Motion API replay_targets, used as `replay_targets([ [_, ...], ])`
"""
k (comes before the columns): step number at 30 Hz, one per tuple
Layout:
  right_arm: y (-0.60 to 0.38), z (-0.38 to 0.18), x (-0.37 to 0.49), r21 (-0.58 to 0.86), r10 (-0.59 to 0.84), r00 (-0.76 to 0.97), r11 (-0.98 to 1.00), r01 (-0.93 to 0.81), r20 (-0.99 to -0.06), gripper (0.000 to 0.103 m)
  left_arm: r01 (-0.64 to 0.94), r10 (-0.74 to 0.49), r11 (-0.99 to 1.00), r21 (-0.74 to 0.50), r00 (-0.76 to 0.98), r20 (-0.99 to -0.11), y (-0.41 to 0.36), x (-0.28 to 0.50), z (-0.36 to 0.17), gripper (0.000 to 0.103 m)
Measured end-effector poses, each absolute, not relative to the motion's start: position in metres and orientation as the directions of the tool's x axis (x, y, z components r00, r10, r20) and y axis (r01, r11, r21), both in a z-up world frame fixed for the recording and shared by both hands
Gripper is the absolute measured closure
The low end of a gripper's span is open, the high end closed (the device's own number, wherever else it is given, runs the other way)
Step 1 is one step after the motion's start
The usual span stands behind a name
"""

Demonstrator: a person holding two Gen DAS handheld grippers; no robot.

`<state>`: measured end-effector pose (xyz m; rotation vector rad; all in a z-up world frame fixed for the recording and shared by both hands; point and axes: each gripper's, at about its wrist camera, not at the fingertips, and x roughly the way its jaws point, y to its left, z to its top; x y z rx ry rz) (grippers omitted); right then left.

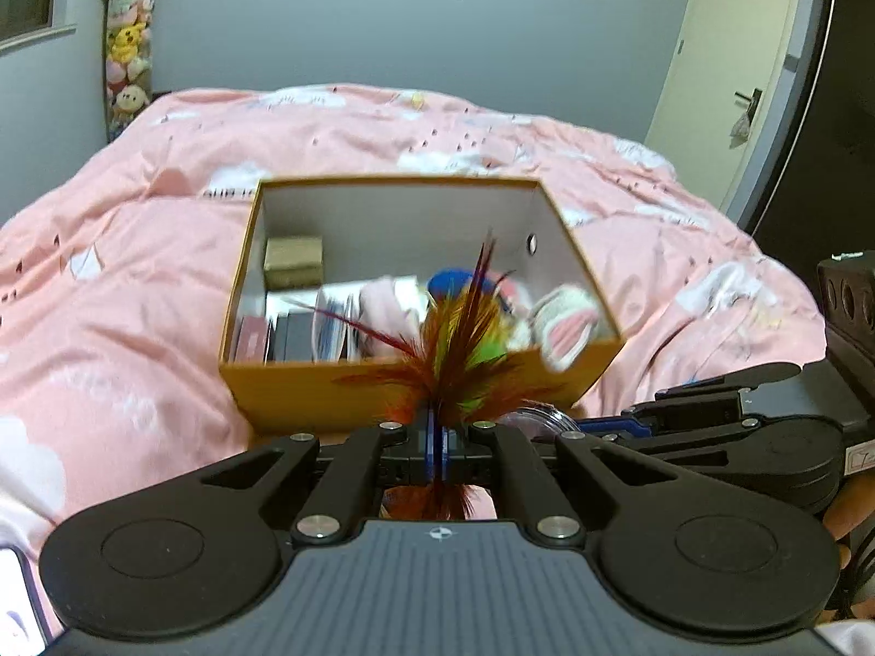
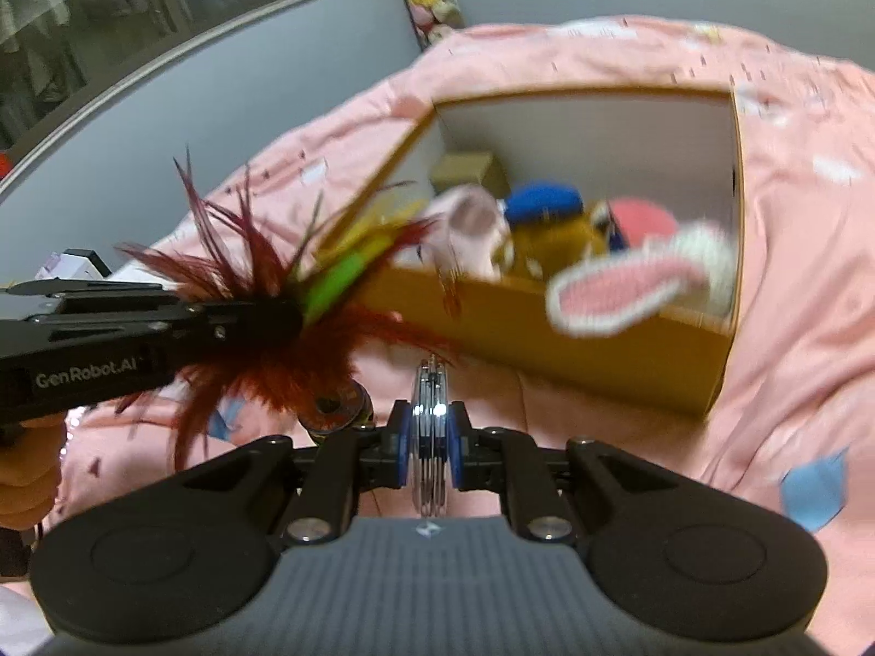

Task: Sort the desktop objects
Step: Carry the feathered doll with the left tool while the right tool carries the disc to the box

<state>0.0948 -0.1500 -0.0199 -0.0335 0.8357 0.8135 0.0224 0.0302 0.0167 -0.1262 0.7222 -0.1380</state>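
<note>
Feathers, rust-red with a flash of lime green, fan out from the left claw [image 1: 437, 451], which is clamped tight on the feather toy [image 1: 459, 350] near its base. It looks almost weightless and floppy; I'd judge only the core where the plumes gather gives a firm hold, as the tips would bend or slip away. In the right wrist view the toy [image 2: 273, 322] hangs off the left claw [image 2: 284, 317] just outside the near left corner of the cardboard box [image 2: 601, 350].

The right claw [image 2: 432, 437] is nearly closed, pinching a stack of thin clear discs [image 2: 431, 426] edge-on between its blue pads. These appear stiff, smooth and likely slippery, so they could slide apart or squirt out if the grip loosens; holding across the flat faces, as now, seems the safest place.

Both loads are held above the pink bed cover [image 1: 136, 273], just in front of the box's near wall [image 1: 306, 393]. The box [image 1: 240, 284] is open-topped and its walls stand fairly high, so each load must clear the near rim. Inside, the near half is crowded: cards and small packs at the left, plush toys at the right, one knitted pink-and-white piece [image 2: 629, 290] lolling over the near rim. The far half looks freest, apart from a small tan box [image 1: 293, 261] in the far left corner. A small round item [image 2: 333, 404] lies on the cover near the claws.
</note>
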Motion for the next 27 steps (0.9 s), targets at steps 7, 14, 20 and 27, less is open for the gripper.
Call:
replay_targets([
  [7, -0.155, 0.026, 0.104, 0.254, 0.671, 0.426, 0.671, -0.696, -0.607, 0.088, 0.112, -0.206, 0.975, -0.191, 0.775, -0.598, 0.036, 0.035, 0.047, 0.101],
  [14, -0.154, 0.054, 0.123, 0.211, 0.675, 0.480, 0.676, -0.706, -0.560, 0.088, 0.070, -0.150, 0.984, -0.162, 0.818, -0.555, 0.057, 0.059, 0.068, 0.101],
  [20, -0.150, 0.062, 0.154, 0.198, 0.658, 0.516, 0.702, -0.685, -0.549, 0.088, 0.014, -0.109, 0.984, -0.177, 0.836, -0.538, 0.081, 0.089, 0.077, 0.101],
  [27, -0.145, 0.055, 0.192, 0.212, 0.640, 0.520, 0.722, -0.659, -0.565, 0.088, -0.008, -0.087, 0.986, -0.169, 0.832, -0.548, 0.092, 0.128, 0.070, 0.101],
])
